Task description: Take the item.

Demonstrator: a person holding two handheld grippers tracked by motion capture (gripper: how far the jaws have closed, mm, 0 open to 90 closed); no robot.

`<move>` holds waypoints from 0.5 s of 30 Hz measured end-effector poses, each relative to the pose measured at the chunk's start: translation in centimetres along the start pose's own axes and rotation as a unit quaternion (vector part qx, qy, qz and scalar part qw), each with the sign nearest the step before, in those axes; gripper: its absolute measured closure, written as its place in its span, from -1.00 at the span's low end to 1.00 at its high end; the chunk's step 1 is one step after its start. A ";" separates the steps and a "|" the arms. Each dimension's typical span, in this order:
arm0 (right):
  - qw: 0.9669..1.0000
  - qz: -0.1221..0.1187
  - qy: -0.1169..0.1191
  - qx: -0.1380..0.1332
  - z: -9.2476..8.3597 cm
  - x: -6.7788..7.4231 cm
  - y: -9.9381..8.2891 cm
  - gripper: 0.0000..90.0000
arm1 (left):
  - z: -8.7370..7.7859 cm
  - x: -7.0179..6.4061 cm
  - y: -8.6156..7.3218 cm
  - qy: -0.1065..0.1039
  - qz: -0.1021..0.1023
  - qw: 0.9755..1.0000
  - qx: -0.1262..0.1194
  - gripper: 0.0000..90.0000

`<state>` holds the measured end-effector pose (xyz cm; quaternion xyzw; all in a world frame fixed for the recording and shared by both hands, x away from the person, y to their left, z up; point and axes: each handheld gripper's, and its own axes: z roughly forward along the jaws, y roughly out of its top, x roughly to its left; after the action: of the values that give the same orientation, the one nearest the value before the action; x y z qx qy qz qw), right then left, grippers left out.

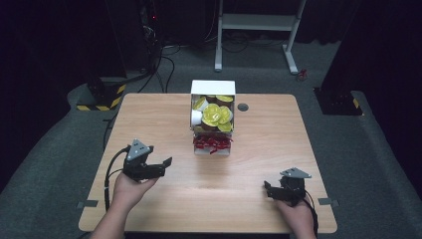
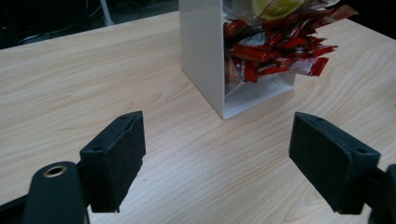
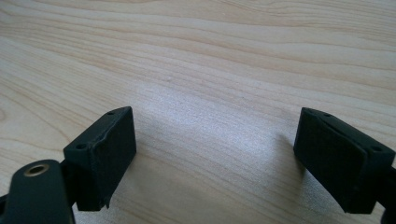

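We see a wooden surface (image 1: 164, 114) with a white box (image 1: 213, 88) standing at its far middle. The box holds yellow-lidded cups (image 1: 217, 115) in its upper part and red sachets (image 1: 212, 143) spilling from its open lower front. Our left gripper (image 1: 166, 162) hovers near the left side, pointing toward the box and well apart from it; its 2 fingers (image 2: 114, 158) stand wide with nothing between them. Our right gripper (image 1: 267, 189) sits low near the right front edge, its fingers (image 3: 102, 154) also wide over bare wood.
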<state>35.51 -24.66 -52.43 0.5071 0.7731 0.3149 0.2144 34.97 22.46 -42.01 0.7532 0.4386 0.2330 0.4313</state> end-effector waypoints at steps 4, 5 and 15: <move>1.000 0.001 0.001 0.001 0.0 0.0 0.0 -0.71 | -0.1 -0.3 0.7 -0.009 0.000 1.000 -0.005 -0.58; 1.000 0.001 0.001 0.001 0.0 0.0 0.0 -0.71 | -0.1 -0.4 0.8 -0.010 0.003 1.000 -0.007 -0.58; 1.000 0.000 0.000 0.000 0.0 0.0 0.0 -0.70 | -0.6 -0.5 2.2 -0.017 0.008 1.000 -0.017 -0.58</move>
<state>35.49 -24.63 -52.42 0.5069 0.7734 0.3149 0.2140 35.28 21.74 -39.83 0.7532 0.4209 0.2315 0.4494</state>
